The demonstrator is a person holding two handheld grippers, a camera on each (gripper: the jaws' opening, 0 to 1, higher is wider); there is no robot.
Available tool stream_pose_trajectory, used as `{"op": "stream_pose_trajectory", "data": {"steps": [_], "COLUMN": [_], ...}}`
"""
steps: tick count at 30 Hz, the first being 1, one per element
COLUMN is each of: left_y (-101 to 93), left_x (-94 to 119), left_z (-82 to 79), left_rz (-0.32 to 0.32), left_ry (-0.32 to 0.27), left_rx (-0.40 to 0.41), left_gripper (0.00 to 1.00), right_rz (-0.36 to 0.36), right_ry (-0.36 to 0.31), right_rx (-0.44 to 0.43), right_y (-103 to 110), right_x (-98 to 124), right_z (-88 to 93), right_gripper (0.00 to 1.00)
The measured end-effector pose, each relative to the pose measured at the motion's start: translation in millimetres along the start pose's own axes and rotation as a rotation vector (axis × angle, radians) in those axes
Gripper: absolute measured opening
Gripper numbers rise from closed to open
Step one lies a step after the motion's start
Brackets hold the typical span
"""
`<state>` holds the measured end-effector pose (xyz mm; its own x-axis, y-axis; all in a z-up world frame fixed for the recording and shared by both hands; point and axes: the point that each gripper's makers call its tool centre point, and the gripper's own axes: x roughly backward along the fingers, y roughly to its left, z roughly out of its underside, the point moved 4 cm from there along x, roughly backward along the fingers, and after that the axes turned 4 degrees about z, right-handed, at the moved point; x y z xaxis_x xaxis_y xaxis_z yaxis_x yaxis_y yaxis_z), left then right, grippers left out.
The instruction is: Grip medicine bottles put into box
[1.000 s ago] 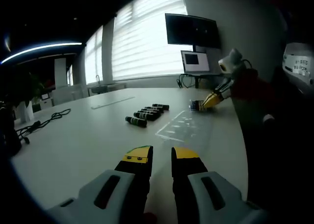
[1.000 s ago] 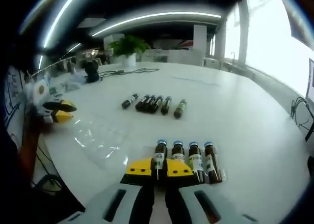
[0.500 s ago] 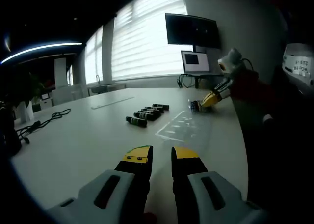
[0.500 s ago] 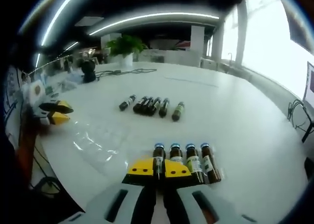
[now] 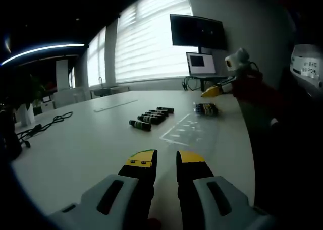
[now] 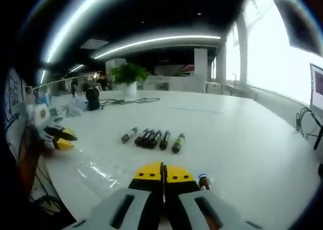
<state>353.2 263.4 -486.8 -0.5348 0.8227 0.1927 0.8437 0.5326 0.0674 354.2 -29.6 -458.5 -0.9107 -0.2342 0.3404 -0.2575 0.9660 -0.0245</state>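
Observation:
Several dark medicine bottles (image 5: 151,116) lie side by side in a loose row mid-table, also seen from the right gripper view (image 6: 154,137). A second group of bottles with blue caps (image 5: 206,109) stands near the table's far right. My right gripper (image 5: 209,92) hangs just above that group, and its jaws (image 6: 162,165) are pressed together with nothing visible between them. One blue-capped bottle (image 6: 203,178) peeks out beside its right jaw. My left gripper (image 5: 166,157) rests low over the near table, slightly open and holding nothing; it shows far left (image 6: 68,139).
A clear plastic sheet or tray (image 5: 186,129) lies flat between the two bottle groups. A wall monitor (image 5: 197,31) and a small screen (image 5: 201,63) stand behind the table. A black cable (image 5: 45,126) runs along the left. A potted plant (image 6: 128,73) stands far back.
My right gripper has lifted off the blue-capped bottles and its jaws have shut fully; the bottle seen between them earlier is gone from between them. My left gripper stays still.

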Motion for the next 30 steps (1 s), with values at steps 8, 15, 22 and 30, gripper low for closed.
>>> {"op": "stream_pose_trajectory", "data": {"steps": [8, 15, 22, 30], "left_y": [0.2, 0.0, -0.5, -0.8], "left_x": [-0.5, -1.3, -1.6, -1.6], "left_z": [0.1, -0.2, -0.1, 0.0], "left_rz": [0.000, 0.001, 0.001, -0.001], "left_ry": [0.000, -0.001, 0.000, 0.001], "left_rx": [0.002, 0.003, 0.002, 0.003], "left_gripper": [0.09, 0.09, 0.09, 0.09], "right_rz": [-0.052, -0.096, -0.069, -0.111], "right_ry": [-0.054, -0.215, -0.147, -0.051], "right_rx": [-0.044, 0.083, 0.089, 0.017], "right_y": [-5.5, -6.4, -10.8, -9.5], "right_x": [-11.0, -16.3, -28.7, -58.0], "right_z": [-20.2, -43.5, -48.4, -54.0], "right_gripper": [0.00, 0.00, 0.00, 0.00]}}
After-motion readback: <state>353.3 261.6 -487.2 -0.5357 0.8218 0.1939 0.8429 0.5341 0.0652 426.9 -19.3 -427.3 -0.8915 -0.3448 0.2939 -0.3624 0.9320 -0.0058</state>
